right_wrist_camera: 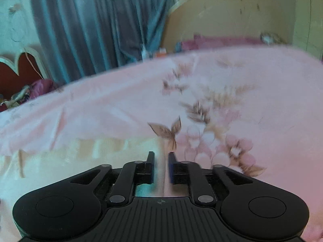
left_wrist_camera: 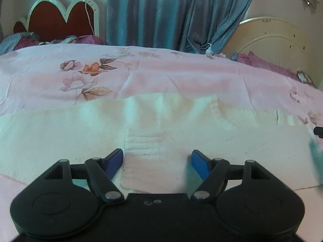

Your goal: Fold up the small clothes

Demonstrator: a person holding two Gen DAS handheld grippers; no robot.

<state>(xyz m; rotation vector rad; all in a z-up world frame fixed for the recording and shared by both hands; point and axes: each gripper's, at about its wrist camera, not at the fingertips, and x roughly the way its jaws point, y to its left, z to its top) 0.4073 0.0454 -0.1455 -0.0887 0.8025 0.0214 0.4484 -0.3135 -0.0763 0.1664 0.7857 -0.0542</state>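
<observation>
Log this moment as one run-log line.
task: fold small clothes | left gripper: open over pale cream garment | right gripper: jaws narrow, grip unclear | surface: pink floral bedsheet

This is a bedroom in a home. A wide bed [left_wrist_camera: 181, 74] fills most of both views, covered by a pink sheet [left_wrist_camera: 153, 76] printed with flowers and leaves. At one end stands a scalloped headboard [left_wrist_camera: 60, 16], dark red with a white border, with crumpled purple and blue bedding [left_wrist_camera: 22, 39] heaped below it. Long blue-grey curtains [left_wrist_camera: 161, 14] hang behind the bed against a pale wall. A cream, arched panel [left_wrist_camera: 272, 38] rises at the far side, and a small pump bottle [left_wrist_camera: 210, 49] stands near it.
</observation>
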